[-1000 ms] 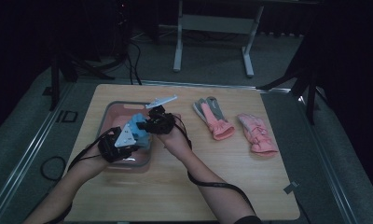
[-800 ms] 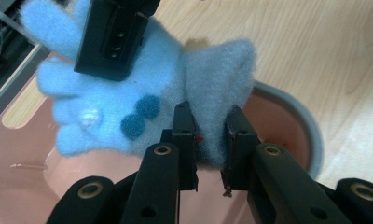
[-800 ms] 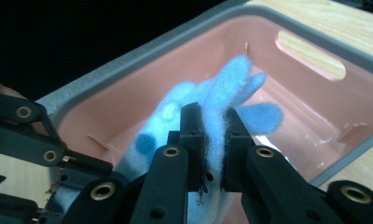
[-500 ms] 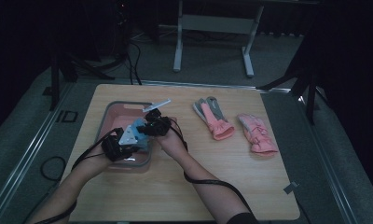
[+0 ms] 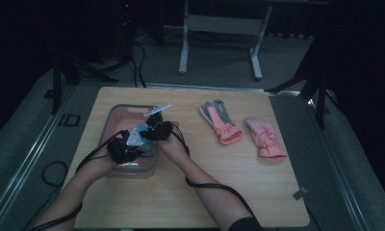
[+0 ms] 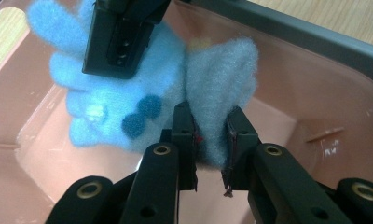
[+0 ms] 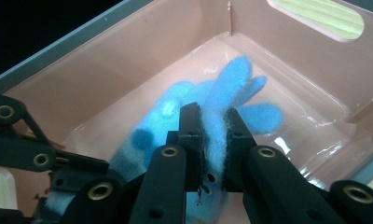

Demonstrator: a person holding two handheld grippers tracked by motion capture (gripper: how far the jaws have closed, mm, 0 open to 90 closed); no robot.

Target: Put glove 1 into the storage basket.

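Observation:
A fuzzy blue glove (image 6: 128,88) with dark blue dots hangs inside a pink bin (image 5: 118,115) on the table's left. My left gripper (image 6: 211,140) is shut on the glove's grey-blue cuff (image 6: 222,74). My right gripper (image 7: 211,135) is shut on the glove (image 7: 222,98) near its fingers, and in the left gripper view it comes in from the top as the right gripper (image 6: 121,37). In the high view both grippers meet over the bin, the left gripper (image 5: 125,147) lower left and the right gripper (image 5: 154,130) upper right.
Two pink and grey gloves lie on the wooden table right of the bin: one glove (image 5: 219,122) near the middle and another glove (image 5: 266,139) farther right. Cables trail from both grippers toward the table's front edge. The bin has a grey rim (image 6: 287,28).
Both grippers with the blue glove have sunk lower into the pink bin and shifted slightly toward its far side.

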